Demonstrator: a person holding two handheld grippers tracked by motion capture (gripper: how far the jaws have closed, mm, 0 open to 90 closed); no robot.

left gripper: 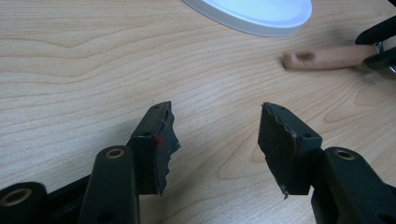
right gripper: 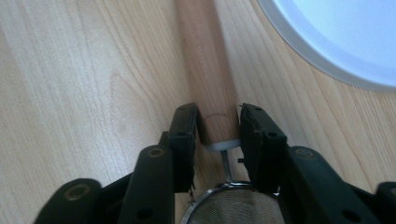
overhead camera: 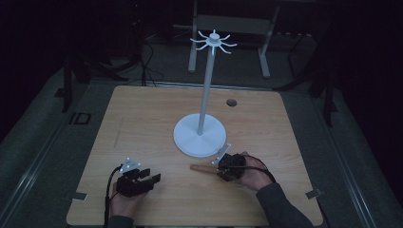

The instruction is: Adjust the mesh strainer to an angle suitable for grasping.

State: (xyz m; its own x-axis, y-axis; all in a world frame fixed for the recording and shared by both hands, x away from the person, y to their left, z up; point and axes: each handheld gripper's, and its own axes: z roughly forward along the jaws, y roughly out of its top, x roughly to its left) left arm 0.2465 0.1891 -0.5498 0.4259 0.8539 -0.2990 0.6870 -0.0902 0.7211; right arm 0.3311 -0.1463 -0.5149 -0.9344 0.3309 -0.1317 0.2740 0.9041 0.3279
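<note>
A small strainer with a wooden handle (overhead camera: 201,167) lies on the table just in front of the white stand's round base (overhead camera: 190,140). My right gripper (overhead camera: 223,166) is shut on the handle (right gripper: 205,70) at its end by the metal ferrule, and the wire mesh bowl (right gripper: 233,207) sits under the jaws. The handle (left gripper: 327,58) points left, toward my left gripper (overhead camera: 152,176). That left gripper (left gripper: 215,140) rests low over bare wood at the front left, open, with nothing between its jagged pads.
The stand's thin pole (overhead camera: 205,95) rises from the base to a ring of white hooks (overhead camera: 214,42). The base rim (right gripper: 341,37) lies close to the right of the handle. A dark grommet (overhead camera: 231,102) marks the table's far side. The surroundings are dark.
</note>
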